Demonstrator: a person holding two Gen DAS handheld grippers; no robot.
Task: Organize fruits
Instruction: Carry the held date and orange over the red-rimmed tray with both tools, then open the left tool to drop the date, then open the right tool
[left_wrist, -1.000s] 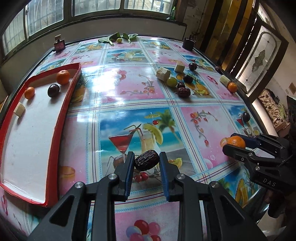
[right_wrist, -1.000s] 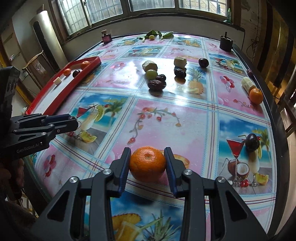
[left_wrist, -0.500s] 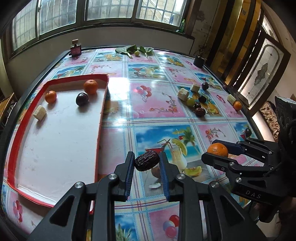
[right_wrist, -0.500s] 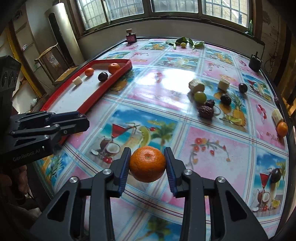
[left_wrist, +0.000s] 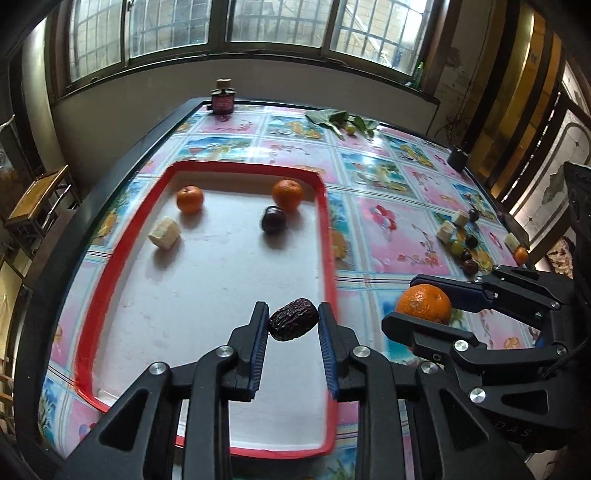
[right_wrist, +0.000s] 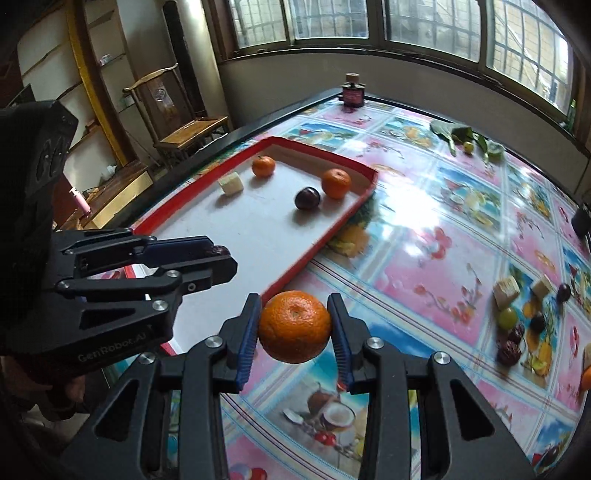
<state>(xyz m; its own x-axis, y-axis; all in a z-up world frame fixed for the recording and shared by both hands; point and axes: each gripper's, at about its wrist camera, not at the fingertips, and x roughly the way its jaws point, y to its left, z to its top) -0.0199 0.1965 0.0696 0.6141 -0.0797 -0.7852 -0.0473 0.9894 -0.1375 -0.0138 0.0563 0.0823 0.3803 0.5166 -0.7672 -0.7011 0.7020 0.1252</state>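
Holding a wrinkled brown date (left_wrist: 293, 324) in my left jaws (left_wrist: 293, 325), I have it clamped between the blue pads above the white floor of the red-rimmed tray (left_wrist: 110, 273). My right jaws (right_wrist: 294, 326) are closed on an orange (right_wrist: 294, 326), which hangs over the patterned worktop (right_wrist: 424, 266) just beside the tray's near corner (from the left camera the same orange (left_wrist: 424, 303) shows off the tray's right rim). Inside the tray lie two small oranges (left_wrist: 190, 199) (left_wrist: 287, 195), a dark plum (left_wrist: 273, 219) touching or nearly touching the right-hand one, and a pale chunk of fruit (left_wrist: 164, 232). Far off to the right on the worktop sits a loose cluster of more fruit (right_wrist: 517, 317), and some green leaves (left_wrist: 340, 120) lie near the window end.
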